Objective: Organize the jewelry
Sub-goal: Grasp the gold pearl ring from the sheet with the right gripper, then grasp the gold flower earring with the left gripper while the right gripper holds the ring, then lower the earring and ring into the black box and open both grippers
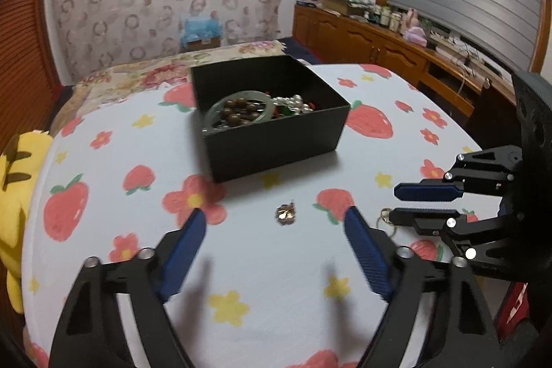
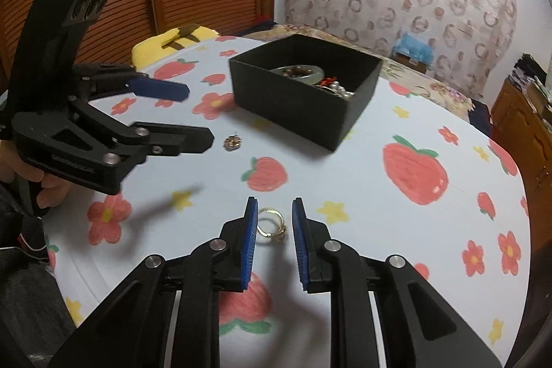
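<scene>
Jaws of the right gripper (image 2: 273, 212) are standing narrowly parted around a gold ring (image 2: 270, 226) that is lying on the strawberry-print tablecloth (image 2: 362, 195), pads just beside it but not pressing. The left gripper (image 1: 276, 223) is hanging wide open, a small gold trinket (image 1: 285, 213) lying between its fingertips, untouched. Farther back, a black box (image 1: 276, 140) is sitting on the cloth, holding a jade bangle (image 1: 220, 106), brown beads and pearls.

Gold ring (image 2: 270, 225) & small charm (image 1: 285, 214) lie near black box (image 1: 276, 143).
</scene>
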Action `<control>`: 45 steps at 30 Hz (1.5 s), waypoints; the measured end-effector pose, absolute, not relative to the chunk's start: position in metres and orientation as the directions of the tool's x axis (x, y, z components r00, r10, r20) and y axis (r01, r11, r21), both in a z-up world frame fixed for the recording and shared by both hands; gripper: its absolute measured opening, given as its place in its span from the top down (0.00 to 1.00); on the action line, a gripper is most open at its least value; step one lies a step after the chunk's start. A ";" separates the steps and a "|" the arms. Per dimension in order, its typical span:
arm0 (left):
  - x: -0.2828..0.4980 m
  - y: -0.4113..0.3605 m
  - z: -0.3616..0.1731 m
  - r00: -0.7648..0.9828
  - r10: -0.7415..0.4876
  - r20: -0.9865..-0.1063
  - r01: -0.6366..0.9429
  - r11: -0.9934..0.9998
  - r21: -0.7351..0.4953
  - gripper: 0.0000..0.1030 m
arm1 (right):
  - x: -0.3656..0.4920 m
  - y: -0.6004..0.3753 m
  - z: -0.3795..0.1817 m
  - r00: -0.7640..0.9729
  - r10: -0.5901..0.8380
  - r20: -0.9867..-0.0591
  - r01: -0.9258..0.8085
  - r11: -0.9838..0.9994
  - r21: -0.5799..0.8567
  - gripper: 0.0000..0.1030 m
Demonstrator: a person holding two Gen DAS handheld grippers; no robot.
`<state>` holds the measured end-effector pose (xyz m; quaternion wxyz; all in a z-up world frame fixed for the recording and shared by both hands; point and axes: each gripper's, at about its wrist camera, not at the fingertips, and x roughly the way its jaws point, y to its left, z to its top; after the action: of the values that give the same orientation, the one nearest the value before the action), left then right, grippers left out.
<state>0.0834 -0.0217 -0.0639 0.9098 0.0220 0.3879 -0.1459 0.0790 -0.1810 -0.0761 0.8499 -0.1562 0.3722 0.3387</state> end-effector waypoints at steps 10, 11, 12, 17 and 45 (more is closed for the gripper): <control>0.106 -0.036 -0.083 0.591 -0.248 -0.767 0.291 0.953 -0.084 0.61 | 0.082 -0.185 -0.079 0.487 0.464 -0.740 -0.688 0.726 0.002 0.87; 0.106 -0.036 -0.084 0.595 -0.244 -0.766 0.291 0.953 -0.077 0.61 | 0.081 -0.186 -0.079 0.484 0.471 -0.738 -0.690 0.724 0.010 0.87; 0.106 -0.037 -0.085 0.597 -0.242 -0.765 0.293 0.953 -0.073 0.62 | 0.081 -0.186 -0.079 0.480 0.477 -0.736 -0.692 0.722 0.016 0.87; 0.108 -0.038 -0.085 0.596 -0.241 -0.766 0.298 0.952 -0.068 0.86 | 0.082 -0.184 -0.082 0.469 0.475 -0.745 -0.699 0.715 0.016 0.73; 0.119 -0.023 -0.032 0.700 -0.225 -0.678 0.267 0.963 -0.044 0.86 | 0.122 -0.168 -0.036 0.559 0.467 -0.685 -0.682 0.729 -0.060 0.77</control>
<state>0.1191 -0.0234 -0.0324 0.9215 0.0287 0.3637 -0.1336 0.1215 -0.1676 -0.0362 0.8681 -0.1612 0.3331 0.3309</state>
